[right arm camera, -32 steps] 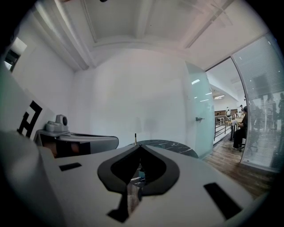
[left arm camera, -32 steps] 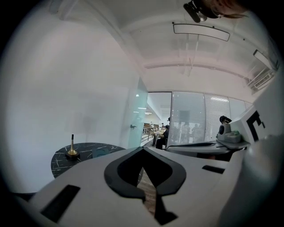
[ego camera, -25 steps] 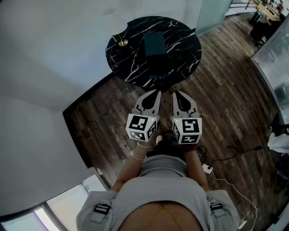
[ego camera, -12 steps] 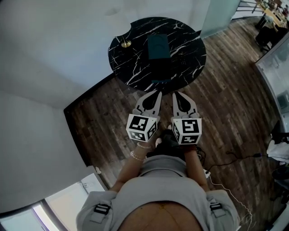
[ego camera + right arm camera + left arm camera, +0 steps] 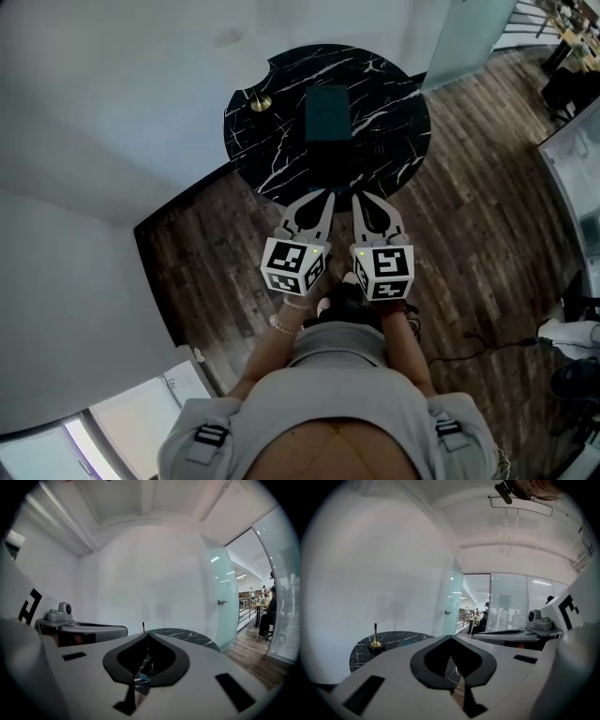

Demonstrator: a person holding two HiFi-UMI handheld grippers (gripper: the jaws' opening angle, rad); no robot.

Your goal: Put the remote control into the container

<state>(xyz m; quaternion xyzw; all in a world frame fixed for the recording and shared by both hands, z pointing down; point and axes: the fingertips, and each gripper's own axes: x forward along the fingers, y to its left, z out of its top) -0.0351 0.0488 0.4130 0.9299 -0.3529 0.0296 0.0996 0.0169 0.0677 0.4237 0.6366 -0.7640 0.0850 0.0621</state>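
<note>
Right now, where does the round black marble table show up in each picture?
Head view: table at top centre.
Left gripper view: table at lower left.
Right gripper view: table at centre, slightly right.
Shared landmark: the brass stand standing on the table, seen in all three views.

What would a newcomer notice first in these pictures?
A round black marble table sits at the top of the head view, a dark teal container on its middle and a brass stand near its left edge. Below, over the wooden floor, the left gripper and right gripper are side by side, both shut and empty.
</note>
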